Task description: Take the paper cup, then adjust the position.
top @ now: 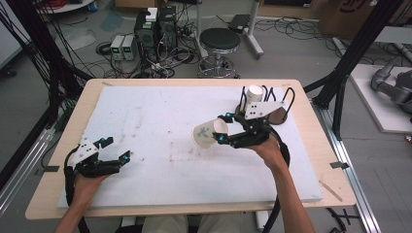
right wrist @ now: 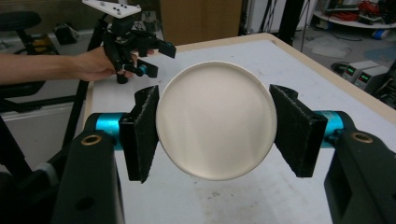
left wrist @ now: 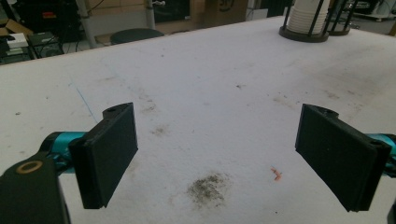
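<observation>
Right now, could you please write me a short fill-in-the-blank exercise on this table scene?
1. The right tongs are shut on a paper ____.
2. The left tongs stand ____, with nothing between them.
3. The cup is held lying on its ____, above the white board.
4. More cups are stacked in the black ____ at the board's far right.

Missing words: cup; open; side; rack

Even, diffuse light from overhead fills all three pictures, leaving the white foam-covered worktop [top: 160, 126] bright without harsh glare and putting only a faint, soft shadow under the left black two-jaw claw [top: 114, 149] at 8 o'clock. The high view is soft and low in detail, with the worktop's edges bowing slightly toward the corners. In the right gripper view the white paper cup [right wrist: 215, 120] is washed pale, and the room at 12 o'clock is blurred.
</observation>
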`<state>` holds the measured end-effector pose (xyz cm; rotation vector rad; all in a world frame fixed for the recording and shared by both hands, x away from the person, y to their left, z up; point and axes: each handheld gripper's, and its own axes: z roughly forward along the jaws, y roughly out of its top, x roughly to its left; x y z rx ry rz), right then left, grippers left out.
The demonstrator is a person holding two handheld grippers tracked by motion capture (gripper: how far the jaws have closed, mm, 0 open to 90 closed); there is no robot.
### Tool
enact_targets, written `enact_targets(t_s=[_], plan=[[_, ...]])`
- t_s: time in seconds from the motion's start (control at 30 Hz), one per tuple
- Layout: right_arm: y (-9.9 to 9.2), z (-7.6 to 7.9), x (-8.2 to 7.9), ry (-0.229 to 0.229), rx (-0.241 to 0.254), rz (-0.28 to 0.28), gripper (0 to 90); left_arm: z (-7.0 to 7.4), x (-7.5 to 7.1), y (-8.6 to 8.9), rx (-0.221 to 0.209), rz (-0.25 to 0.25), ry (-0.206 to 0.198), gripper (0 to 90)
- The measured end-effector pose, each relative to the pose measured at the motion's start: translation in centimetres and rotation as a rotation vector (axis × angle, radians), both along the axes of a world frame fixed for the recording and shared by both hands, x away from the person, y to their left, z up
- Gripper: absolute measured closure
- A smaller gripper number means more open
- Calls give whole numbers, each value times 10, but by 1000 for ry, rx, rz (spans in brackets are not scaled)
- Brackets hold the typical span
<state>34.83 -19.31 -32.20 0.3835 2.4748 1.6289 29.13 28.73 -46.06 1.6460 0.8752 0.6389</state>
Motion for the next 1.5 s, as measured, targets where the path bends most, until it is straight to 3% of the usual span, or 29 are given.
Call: enact_targets(t_s=[0.27, 0.37, 1.5], plan=[[3, -14, -6, 9, 71, 9, 379, 0, 0, 0, -1, -1, 0, 129], [5, -14, -6, -1, 40, 7, 379, 0, 0, 0, 2, -4, -1, 129], [12, -20, -2, 16, 29, 32, 379, 2, 1, 1, -1, -10, 2, 128]])
